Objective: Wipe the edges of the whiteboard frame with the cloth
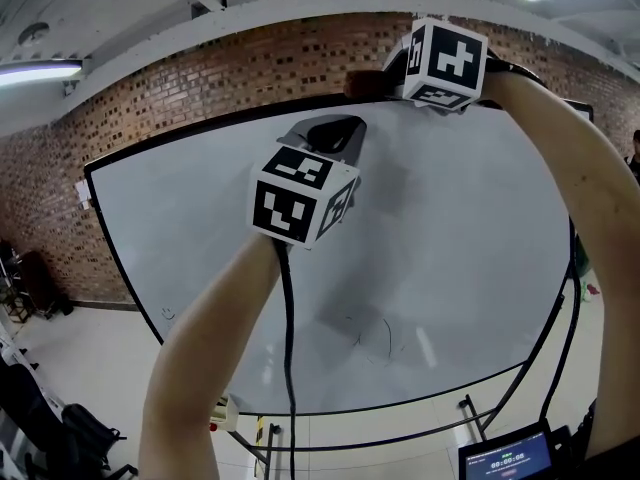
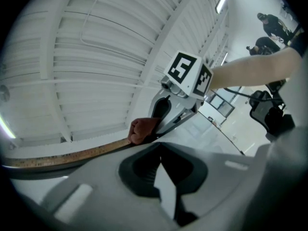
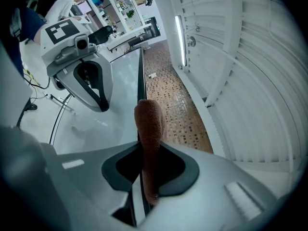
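Note:
A brown cloth [image 1: 364, 84] sits on the black top edge [image 1: 250, 114] of the whiteboard, and my right gripper [image 1: 378, 81] is shut on it. In the right gripper view the cloth [image 3: 149, 124] stands folded between the jaws of the right gripper [image 3: 147, 177] and straddles the frame edge [image 3: 141, 71]. My left gripper [image 1: 335, 133] hangs lower, in front of the white board face, apart from the frame. Its fingers meet at the tip [image 3: 102, 105] with nothing between them. From the left gripper view [image 2: 166, 186] the cloth [image 2: 142, 129] shows pinched on the edge.
A brick wall [image 1: 180, 88] runs behind the board. The board's stand bars [image 1: 470, 408] are below, with a tablet screen [image 1: 505, 458] at the lower right. Dark bags [image 1: 60, 423] lie on the floor at left. People [image 2: 272, 23] are in the room's far part.

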